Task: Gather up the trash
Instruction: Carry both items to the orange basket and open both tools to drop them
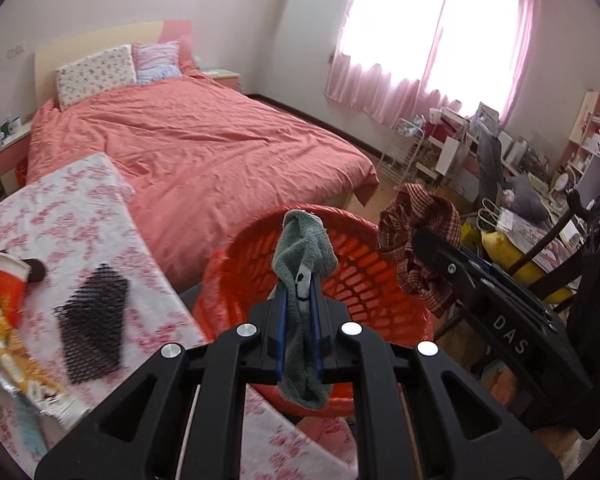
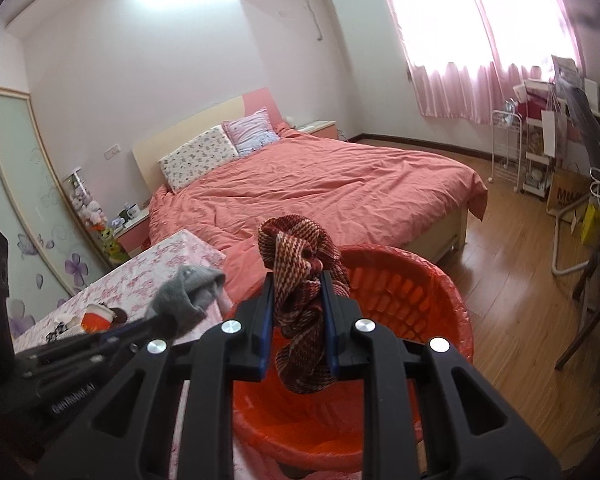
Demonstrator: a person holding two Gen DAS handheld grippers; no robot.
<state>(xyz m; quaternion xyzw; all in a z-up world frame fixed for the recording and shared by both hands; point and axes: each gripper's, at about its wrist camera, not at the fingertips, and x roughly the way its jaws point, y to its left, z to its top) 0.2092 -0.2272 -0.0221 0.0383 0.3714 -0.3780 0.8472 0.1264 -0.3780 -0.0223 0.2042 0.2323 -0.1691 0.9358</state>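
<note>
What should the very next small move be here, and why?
Probably open both grippers. The left gripper is shut on the grey sock and the right gripper on the red checked cloth, and both appear to hang over the red basket, so releasing should drop them in.

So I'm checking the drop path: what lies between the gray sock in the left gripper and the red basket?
Nothing. In the left wrist view the gray sock, clamped in the left gripper, hangs directly before the red basket, nothing showing between.

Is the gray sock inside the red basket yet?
Not yet. The gray sock is pinched in the left claw, hanging above the red basket, not lying in it.
</note>
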